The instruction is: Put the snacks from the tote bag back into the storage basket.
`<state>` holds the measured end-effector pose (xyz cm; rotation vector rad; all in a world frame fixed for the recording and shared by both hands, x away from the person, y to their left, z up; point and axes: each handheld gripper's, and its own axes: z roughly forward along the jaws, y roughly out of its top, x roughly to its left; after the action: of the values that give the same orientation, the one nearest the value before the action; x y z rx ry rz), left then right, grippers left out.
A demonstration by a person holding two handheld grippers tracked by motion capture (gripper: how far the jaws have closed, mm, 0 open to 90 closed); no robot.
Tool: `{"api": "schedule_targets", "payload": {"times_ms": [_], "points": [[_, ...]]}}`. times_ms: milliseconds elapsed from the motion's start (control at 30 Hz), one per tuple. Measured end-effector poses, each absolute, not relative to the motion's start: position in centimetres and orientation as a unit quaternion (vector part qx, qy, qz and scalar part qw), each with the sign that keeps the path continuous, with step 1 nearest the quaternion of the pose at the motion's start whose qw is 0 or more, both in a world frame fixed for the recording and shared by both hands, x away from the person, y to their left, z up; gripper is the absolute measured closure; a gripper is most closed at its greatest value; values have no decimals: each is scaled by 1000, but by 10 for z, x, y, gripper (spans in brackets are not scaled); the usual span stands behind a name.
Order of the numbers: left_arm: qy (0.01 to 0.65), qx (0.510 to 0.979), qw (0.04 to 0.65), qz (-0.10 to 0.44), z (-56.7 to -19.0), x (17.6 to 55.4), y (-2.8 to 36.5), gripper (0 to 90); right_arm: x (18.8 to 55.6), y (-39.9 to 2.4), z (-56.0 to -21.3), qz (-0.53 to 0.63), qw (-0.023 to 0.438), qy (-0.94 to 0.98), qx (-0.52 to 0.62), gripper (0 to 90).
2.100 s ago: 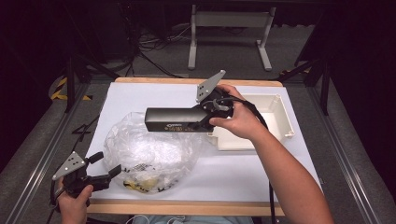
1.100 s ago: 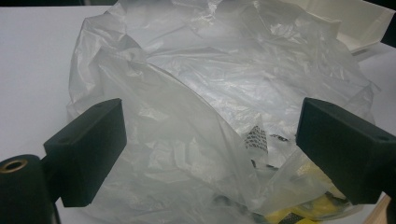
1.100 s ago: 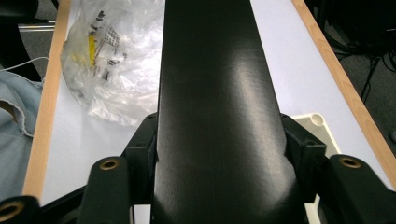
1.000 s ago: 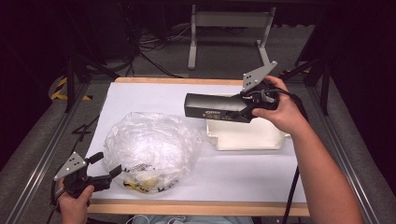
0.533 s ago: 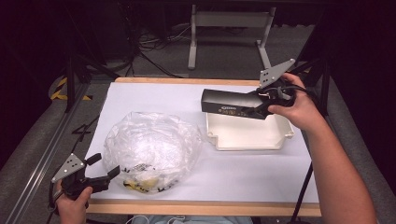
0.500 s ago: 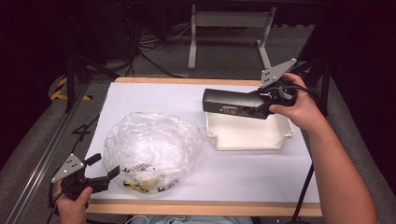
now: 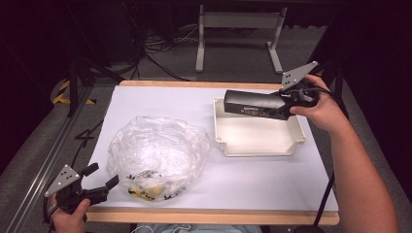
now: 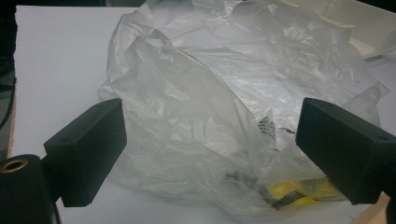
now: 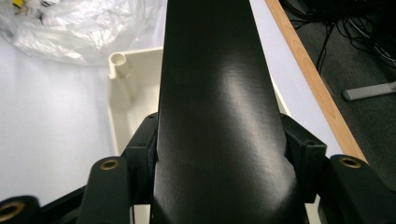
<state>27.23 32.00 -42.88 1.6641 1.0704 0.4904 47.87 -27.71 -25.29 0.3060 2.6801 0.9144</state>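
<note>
My right gripper (image 7: 290, 100) is clamped on one end of a long black box (image 7: 256, 103), jaws pressed to its two sides, and I hold it roughly level over the far edge of the cream tray (image 7: 252, 150), which sits right of centre on the white table (image 7: 160, 99). The box sticks out leftward from my jaws, so most of its length hangs unsupported. I judge that the main risk: with the grip so close to one end, the free end could sag or twist out of the pads, and the glossy faces would help it slip. If I lower it crooked, the far end may catch the tray's rim and tip the tray.

My left gripper (image 7: 99, 184) rests at the near left corner, jaws wide apart, just beside the crumpled clear plastic bag (image 7: 158, 153) with something yellow inside. A careless nudge there would drag the bag off the near edge
</note>
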Motion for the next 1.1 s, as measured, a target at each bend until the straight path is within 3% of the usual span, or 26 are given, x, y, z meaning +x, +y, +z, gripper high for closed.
{"api": "schedule_targets", "payload": {"times_ms": [500, 1100], "points": [[447, 698, 520, 206, -429, 271, 319, 96, 496, -286, -288, 293, 150, 940, 95, 426], [443, 704, 512, 214, -429, 264, 319, 103, 506, -283, -325, 282, 107, 948, 100, 426]]}}
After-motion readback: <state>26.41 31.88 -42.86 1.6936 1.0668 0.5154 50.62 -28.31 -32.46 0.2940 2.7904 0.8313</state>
